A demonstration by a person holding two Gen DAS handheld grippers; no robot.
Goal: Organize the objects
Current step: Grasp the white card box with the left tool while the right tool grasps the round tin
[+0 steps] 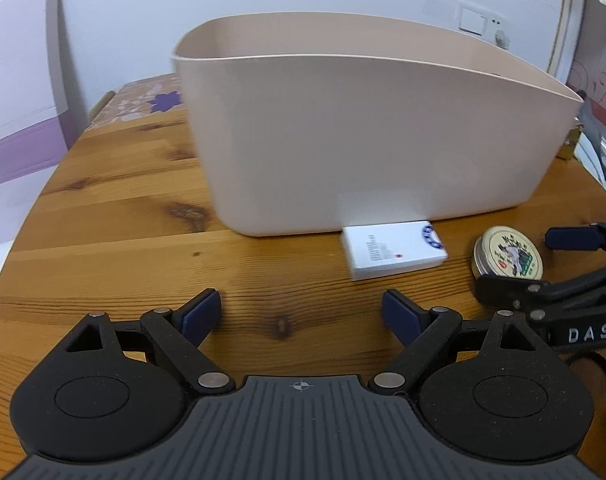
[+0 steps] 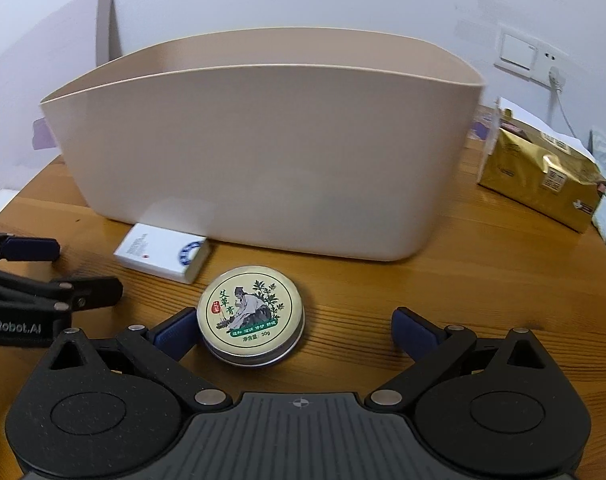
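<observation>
A beige plastic bin [image 1: 363,152] [image 2: 263,152] stands on the wooden table [image 1: 123,216]. A small white box [image 1: 395,249] [image 2: 165,252] lies flat against its front wall. A round tin with a printed lid [image 2: 250,314] [image 1: 507,258] lies to the right of the box. My right gripper [image 2: 295,334] is open with the tin between its jaws, close to the left finger. My left gripper [image 1: 301,316] is open and empty over bare table, short of the white box. Each gripper shows at the edge of the other's view.
A gold foil packet [image 2: 539,176] lies at the right of the bin. A patterned box [image 1: 143,100] sits behind the bin's left end. A wall switch and socket [image 2: 527,54] are behind. The table's round edge curves away at the left.
</observation>
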